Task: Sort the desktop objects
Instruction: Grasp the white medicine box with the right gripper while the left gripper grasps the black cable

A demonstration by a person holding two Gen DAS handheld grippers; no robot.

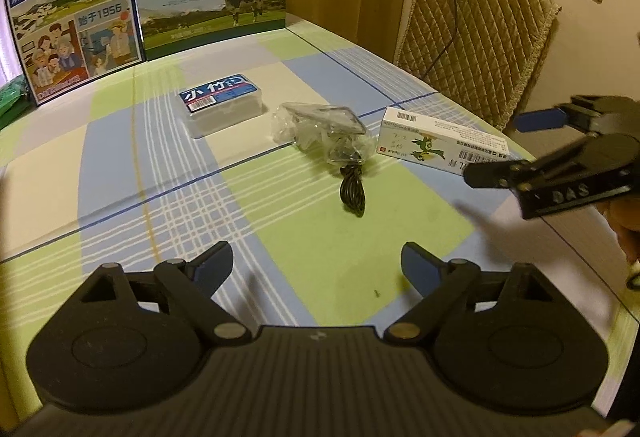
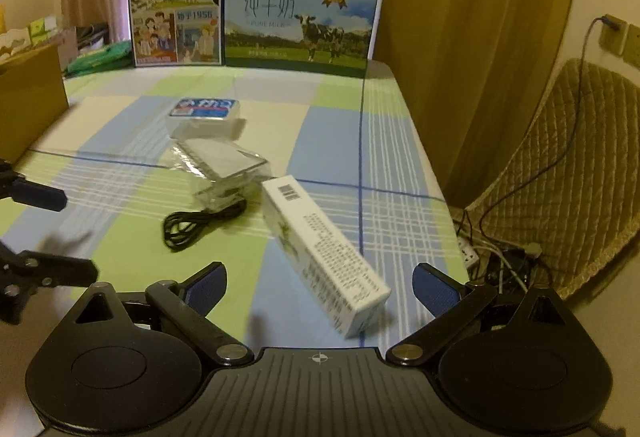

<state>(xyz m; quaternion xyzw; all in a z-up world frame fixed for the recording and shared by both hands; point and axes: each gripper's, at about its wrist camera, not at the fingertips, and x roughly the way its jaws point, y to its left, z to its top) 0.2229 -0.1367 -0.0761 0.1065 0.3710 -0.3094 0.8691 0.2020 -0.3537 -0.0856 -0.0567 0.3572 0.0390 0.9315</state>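
**Plaid cloth, three items, both grippers spread**

Plaid cloth (image 1: 280, 237) in green, blue and white covers the table. On it lie a clear case (image 1: 221, 104) with a blue label, a plastic bag (image 1: 320, 131) with a black cable (image 1: 353, 191) trailing out, and a white carton (image 2: 324, 253). The left gripper (image 1: 318, 265) hangs spread wide and empty, short of the cable. The right gripper (image 2: 320, 289) is also spread, with the carton's near end lying between its blue pads (image 2: 434, 293), untouched. Two milk boxes (image 2: 176, 1) stand at the far edge.
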